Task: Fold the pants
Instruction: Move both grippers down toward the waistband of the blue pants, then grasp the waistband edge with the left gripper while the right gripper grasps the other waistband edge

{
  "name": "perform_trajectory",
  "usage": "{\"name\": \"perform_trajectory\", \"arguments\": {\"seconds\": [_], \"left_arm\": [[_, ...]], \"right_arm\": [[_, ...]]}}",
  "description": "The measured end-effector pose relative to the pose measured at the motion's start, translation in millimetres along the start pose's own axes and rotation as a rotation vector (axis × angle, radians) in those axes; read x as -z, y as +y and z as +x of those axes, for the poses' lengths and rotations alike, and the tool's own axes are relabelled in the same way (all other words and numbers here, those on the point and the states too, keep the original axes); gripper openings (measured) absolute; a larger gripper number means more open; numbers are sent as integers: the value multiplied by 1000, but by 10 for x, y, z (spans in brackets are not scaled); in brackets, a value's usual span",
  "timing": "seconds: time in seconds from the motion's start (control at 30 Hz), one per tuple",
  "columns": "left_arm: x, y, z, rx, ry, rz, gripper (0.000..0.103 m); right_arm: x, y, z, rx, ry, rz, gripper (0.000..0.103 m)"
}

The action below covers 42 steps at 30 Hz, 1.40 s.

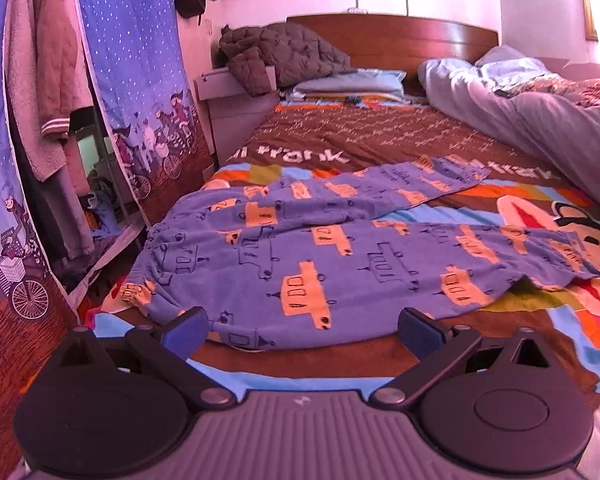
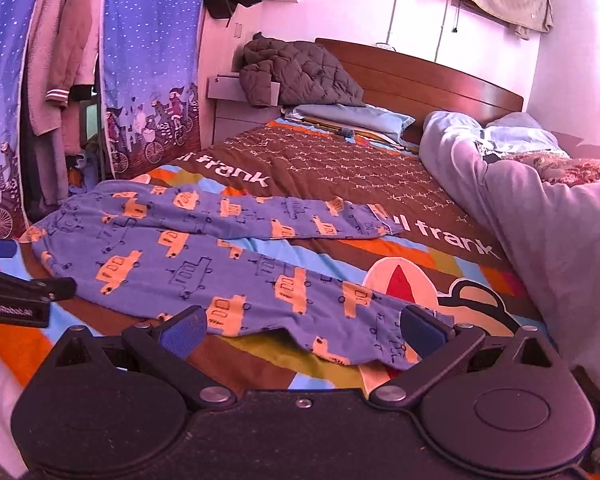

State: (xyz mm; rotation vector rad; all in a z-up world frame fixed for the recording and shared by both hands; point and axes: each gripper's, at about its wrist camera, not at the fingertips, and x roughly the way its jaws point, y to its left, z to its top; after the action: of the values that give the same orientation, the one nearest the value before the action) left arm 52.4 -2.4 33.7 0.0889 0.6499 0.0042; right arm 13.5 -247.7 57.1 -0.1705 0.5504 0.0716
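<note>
Blue pants (image 1: 300, 252) with an orange car print lie spread flat on the bed, waistband at the left, two legs running right and apart. My left gripper (image 1: 302, 330) is open, just in front of the near edge of the seat area, holding nothing. In the right wrist view the pants (image 2: 204, 256) lie ahead, and my right gripper (image 2: 302, 330) is open over the cuff end of the near leg, holding nothing. The left gripper's body (image 2: 16, 296) shows at the left edge of the right wrist view.
The bed has a colourful brown cartoon cover (image 1: 360, 136). A rumpled grey duvet (image 2: 540, 216) lies along the right side. A dark quilted jacket (image 1: 284, 56) and a pillow (image 1: 352, 84) sit by the wooden headboard (image 1: 400, 36). A blue-curtained wardrobe (image 1: 132, 60) with hanging clothes stands left.
</note>
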Motion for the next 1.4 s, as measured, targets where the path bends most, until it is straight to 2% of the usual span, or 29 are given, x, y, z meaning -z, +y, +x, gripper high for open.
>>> {"name": "perform_trajectory", "arguments": {"seconds": [0.17,0.27,0.47,0.6,0.73,0.9,0.97,1.07,1.1,1.13,1.17,1.23,1.27,1.37,1.4], "left_arm": [[-159,173,147,-13,38,-12,103],[-276,321,261,-28,55,-13,103],[-668,726,597,-69,59,31,103],[-990,973,989,-115,21,109,103],[-1331,1131,1551,-74,10,204,103],[-1693,1272,2355,9,70,246,103],[-1757,1318,2623,47,100,272,101],[-1763,1403,2892,99,173,313,91],[-1749,1427,2967,112,201,327,83],[-1736,1447,3032,127,227,337,75],[-1727,1470,3089,137,250,347,72],[-1683,1503,3162,162,287,349,55],[-1670,1511,3181,177,310,350,51],[-1631,1515,3175,211,329,368,31],[-1633,1510,3170,217,330,369,16]], "right_arm": [[-70,-187,327,-89,11,105,102],[-159,-214,578,-158,12,104,103],[-463,-110,1132,-293,78,-52,103],[-749,-8,1657,-357,124,-197,102],[-1092,86,2385,-400,175,-277,102],[-1472,230,3306,-457,216,-292,102],[-1613,330,3652,-494,222,-317,92],[-1790,483,4100,-514,236,-382,79],[-1842,536,4251,-524,245,-417,77],[-1885,578,4377,-532,251,-445,69],[-1929,624,4519,-536,262,-474,62],[-1998,692,4729,-542,288,-471,58],[-2028,711,4822,-556,306,-458,58],[-2024,819,4984,-571,339,-488,59],[-1994,863,5005,-562,344,-510,58]]}}
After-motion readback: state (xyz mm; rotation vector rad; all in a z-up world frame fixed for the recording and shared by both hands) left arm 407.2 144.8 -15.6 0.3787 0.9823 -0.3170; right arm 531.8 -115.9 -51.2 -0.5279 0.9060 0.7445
